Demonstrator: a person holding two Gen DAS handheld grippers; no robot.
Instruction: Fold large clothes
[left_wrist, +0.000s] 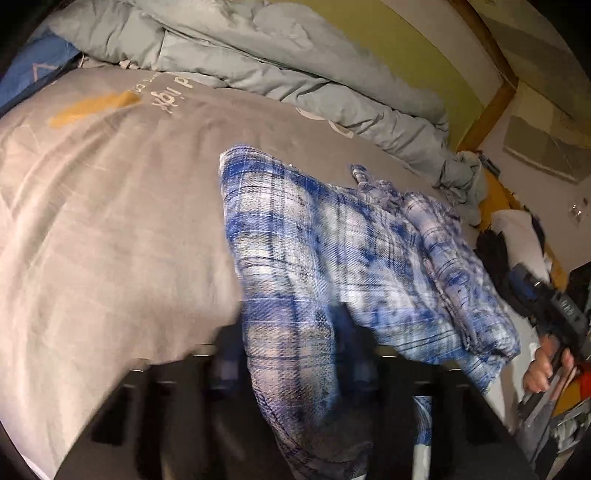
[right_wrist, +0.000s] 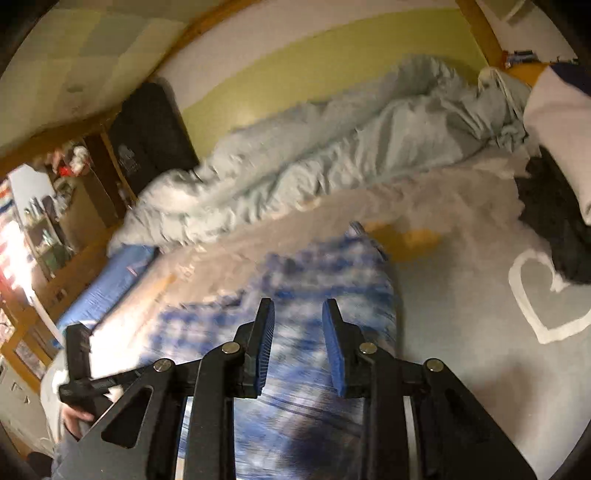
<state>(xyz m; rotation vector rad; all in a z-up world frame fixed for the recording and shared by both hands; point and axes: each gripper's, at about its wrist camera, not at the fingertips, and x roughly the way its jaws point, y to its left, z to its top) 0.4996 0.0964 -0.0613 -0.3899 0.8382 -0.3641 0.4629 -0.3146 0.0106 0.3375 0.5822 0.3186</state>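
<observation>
On the grey bedsheet (left_wrist: 110, 221), left claw (left_wrist: 291, 354) grips plaid garment (left_wrist: 332, 240); right claw (right_wrist: 298, 317) open, empty.

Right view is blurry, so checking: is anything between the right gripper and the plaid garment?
Nothing visible. The right gripper sits directly above the blue plaid garment on the grey bedsheet, with only air between its parted blue pads.

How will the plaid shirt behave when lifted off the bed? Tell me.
Probably floppy: the plaid shirt lies bunched in soft folds and drapes over the left gripper. Likely light, since thin cloth hangs loosely there. It should not roll or tip, but loose parts may sag and drag on the grey sheet, so one grip point probably won't keep it flat.
</observation>
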